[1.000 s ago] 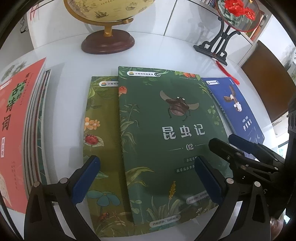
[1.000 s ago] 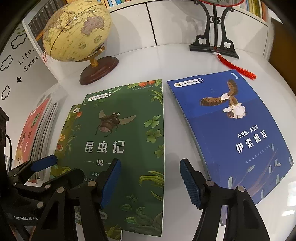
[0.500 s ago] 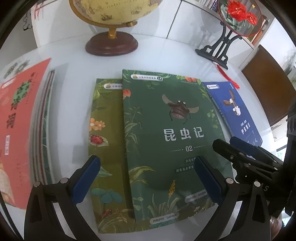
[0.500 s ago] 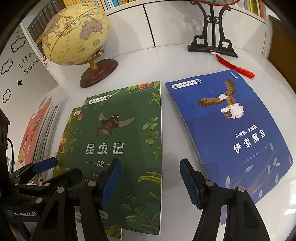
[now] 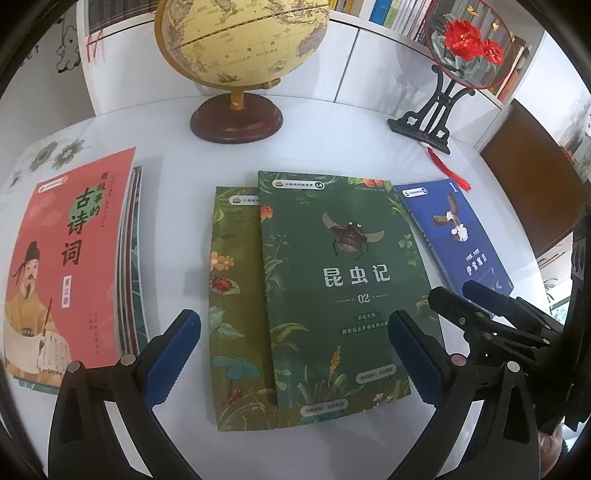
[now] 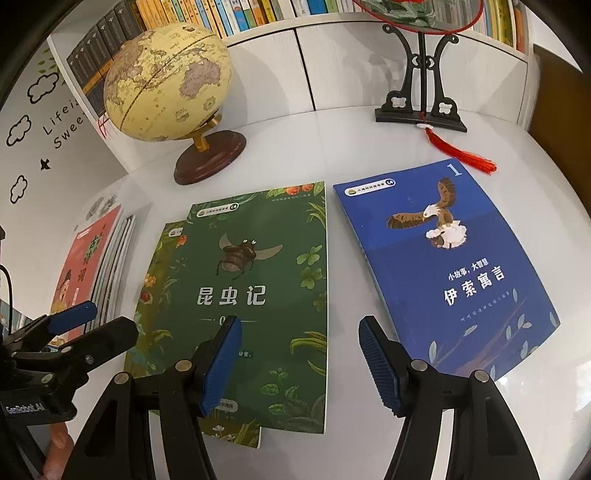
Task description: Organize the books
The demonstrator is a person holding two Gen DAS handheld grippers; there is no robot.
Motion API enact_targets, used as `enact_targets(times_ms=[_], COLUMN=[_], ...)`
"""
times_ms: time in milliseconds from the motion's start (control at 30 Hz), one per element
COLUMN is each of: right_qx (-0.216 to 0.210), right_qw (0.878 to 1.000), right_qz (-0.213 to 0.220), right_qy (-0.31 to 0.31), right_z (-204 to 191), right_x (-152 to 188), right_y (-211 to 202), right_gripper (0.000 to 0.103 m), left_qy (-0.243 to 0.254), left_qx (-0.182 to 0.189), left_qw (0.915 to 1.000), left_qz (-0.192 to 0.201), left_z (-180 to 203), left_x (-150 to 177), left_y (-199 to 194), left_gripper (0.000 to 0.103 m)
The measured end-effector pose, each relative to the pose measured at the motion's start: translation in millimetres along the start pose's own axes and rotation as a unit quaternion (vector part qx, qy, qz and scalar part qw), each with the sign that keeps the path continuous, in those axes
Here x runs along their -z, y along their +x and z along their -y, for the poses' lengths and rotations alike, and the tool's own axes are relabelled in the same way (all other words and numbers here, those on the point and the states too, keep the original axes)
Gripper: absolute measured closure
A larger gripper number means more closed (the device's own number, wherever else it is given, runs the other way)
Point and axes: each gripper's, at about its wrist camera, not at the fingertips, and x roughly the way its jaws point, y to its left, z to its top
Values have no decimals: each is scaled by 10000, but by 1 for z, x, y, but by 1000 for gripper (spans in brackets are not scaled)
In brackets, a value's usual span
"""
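You've got one stack by the table's (image 5: 177, 192) left edge; the green beetle book (image 5: 343, 280), the book under it (image 5: 236, 302) and the blue book (image 6: 443, 266) are still loose. Both the left gripper (image 5: 293, 354) and the right gripper (image 6: 299, 365) hang wide, empty.

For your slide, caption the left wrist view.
Open left gripper hovers over green beetle book overlapping another.

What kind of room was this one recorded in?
Probably a home study or a child's reading corner: a full bookshelf behind a white table, a desk globe, and children's illustrated books such as the blue book.
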Motion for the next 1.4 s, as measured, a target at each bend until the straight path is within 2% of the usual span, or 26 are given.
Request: enact_targets(times_ms=[400, 533, 633, 733, 833, 1400], right_qx=[49, 84, 139, 177, 160, 136], right_qw=[9999, 9999, 9998, 9997, 9997, 9997], right_qz=[-86, -118, -119, -121, -141, -210], right_qy=[-23, -13, -38, -121, -114, -46], right_z=[1, 2, 2, 1, 2, 8], right_x=[0, 0, 1, 1, 0, -2], right_y=[10, 16, 19, 23, 26, 41], right_gripper=[38, 38, 38, 42, 42, 46], left_qy=[-107, -79, -58, -64, -82, 42], left_qx=[-255, -198, -105, -80, -80, -204], left_qw=[9994, 9996, 9997, 9996, 9994, 9993], left_qz=[-197, -200, -223, -271, -318, -311], left_z=[-5, -3, 0, 1, 2, 6], left_x=[5, 6, 7, 8, 8, 6], left_y=[19, 26, 32, 38, 42, 53], left_gripper=[2, 2, 9, 10, 17, 18])
